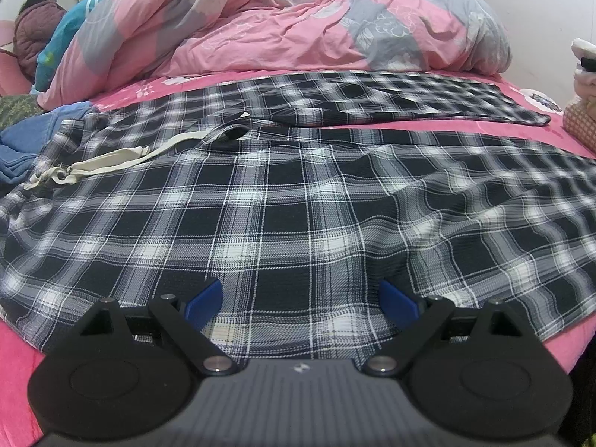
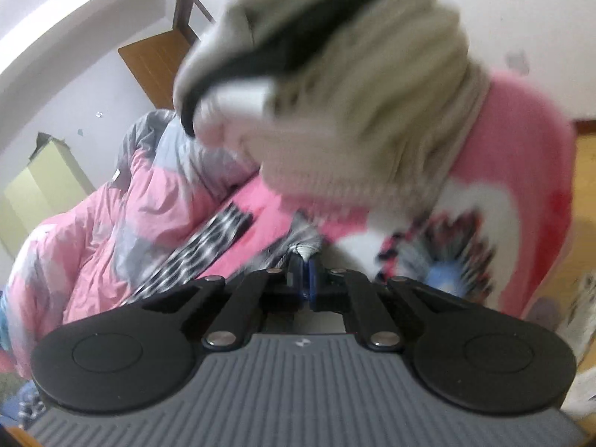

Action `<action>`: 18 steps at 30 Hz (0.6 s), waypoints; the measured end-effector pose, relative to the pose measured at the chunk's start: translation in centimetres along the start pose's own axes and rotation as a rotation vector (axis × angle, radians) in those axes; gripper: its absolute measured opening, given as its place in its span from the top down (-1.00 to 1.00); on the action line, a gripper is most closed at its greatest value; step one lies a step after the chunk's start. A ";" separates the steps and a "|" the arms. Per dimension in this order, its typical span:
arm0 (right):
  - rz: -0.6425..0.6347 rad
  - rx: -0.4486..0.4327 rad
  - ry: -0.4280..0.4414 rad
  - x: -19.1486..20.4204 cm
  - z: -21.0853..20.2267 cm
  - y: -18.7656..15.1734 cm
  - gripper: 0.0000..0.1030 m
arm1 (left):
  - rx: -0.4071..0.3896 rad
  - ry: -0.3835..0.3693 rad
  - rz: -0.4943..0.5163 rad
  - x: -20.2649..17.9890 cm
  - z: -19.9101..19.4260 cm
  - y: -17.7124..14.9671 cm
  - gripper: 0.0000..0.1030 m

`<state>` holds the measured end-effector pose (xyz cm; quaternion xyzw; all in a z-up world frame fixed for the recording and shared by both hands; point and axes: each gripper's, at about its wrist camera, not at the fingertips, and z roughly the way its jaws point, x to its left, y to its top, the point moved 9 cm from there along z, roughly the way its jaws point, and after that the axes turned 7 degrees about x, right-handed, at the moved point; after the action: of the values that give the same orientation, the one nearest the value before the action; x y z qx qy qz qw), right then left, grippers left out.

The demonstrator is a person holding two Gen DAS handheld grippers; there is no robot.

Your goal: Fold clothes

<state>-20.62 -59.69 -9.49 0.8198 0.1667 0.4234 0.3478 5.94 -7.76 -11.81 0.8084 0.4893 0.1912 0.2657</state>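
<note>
A black-and-white plaid garment [image 1: 298, 201] is lying spread flat over the pink bed sheet [image 1: 465, 123], and it is filling the whole middle of the left wrist view. A cream drawstring band [image 1: 111, 162] is resting on the cloth at the left side of the frame, and a second plaid part is lying further back, in the upper right, near the heaped quilt [image 1: 279, 26] in pink and grey. At the far left edge some blue cloth [image 1: 22, 145] is lying beside the plaid garment.

The left gripper [image 1: 301, 300] is hanging low in the bottom of the frame, just over the near part of the plaid cloth. Its jaws are standing wide apart, the two blue pads [image 1: 205, 301] are well separated, and nothing is between them.

The right wrist view is quite blurred. The right gripper [image 2: 303, 279] is sitting in the lower middle of the frame with its blue pads pressed together. A small bunch of grey-white striped fabric is showing just above the fingertips, and it seems to be pinched there, but I cannot tell surely because of the blur. Behind it, a person in a pink sweater [image 2: 521, 171] with a cream knitted collar is filling the upper right. The quilt and a strip of plaid cloth are showing in the lower left of this view.
</note>
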 end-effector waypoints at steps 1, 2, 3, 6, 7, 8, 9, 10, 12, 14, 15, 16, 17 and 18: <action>-0.013 0.007 -0.010 -0.2 -0.6 0.5 0.98 | 0.002 -0.003 0.000 0.0 0.0 0.0 -0.79; -0.031 0.029 -0.024 -0.4 -0.9 0.6 0.98 | 0.004 -0.005 -0.001 0.0 0.0 0.0 -0.79; -0.060 0.055 -0.047 -0.5 -0.9 0.6 0.98 | 0.005 -0.006 -0.001 0.1 0.0 0.0 -0.79; -0.193 0.148 -0.144 -0.7 -0.4 -0.1 0.98 | 0.002 -0.005 -0.005 0.1 0.0 0.0 -0.79; -0.224 0.177 -0.176 -1.1 -0.1 -0.5 0.98 | 0.002 -0.005 -0.005 0.1 0.0 0.0 -0.79; -0.221 0.195 -0.191 -1.5 0.3 -0.9 0.97 | 0.001 -0.006 -0.005 0.1 0.0 0.0 -0.79; -0.217 0.212 -0.205 -1.9 0.6 -1.2 0.97 | 0.000 -0.006 -0.004 0.1 0.0 0.0 -0.79; -0.192 0.225 -0.215 -2.5 1.0 -1.5 0.96 | 0.000 -0.007 -0.004 0.1 0.0 0.0 -0.79; -0.149 0.239 -0.251 -3.8 1.4 -1.9 0.88 | -0.001 -0.009 -0.005 0.1 0.0 0.0 -0.79; -0.103 0.239 -0.290 -5.0 1.5 -2.0 0.62 | -0.002 -0.011 -0.006 0.2 0.0 0.0 -0.79; -0.079 0.233 -0.312 -5.5 1.3 -2.0 0.62 | -0.003 -0.011 -0.006 0.2 0.0 0.0 -0.79; -0.074 0.220 -0.371 -6.1 0.9 -1.9 0.62 | -0.003 -0.012 -0.005 0.2 0.0 0.0 -0.79; -0.079 0.202 -0.423 -6.7 0.4 -1.7 0.56 | -0.003 -0.012 -0.005 0.2 0.0 0.0 -0.79; -0.070 0.180 -0.445 -7.1 -0.2 -1.4 0.55 | -0.004 -0.013 -0.005 0.2 0.0 0.0 -0.79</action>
<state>-24.89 -62.68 -14.50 0.9143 0.1511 0.2034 0.3160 5.99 -7.60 -11.83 0.8079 0.4891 0.1864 0.2707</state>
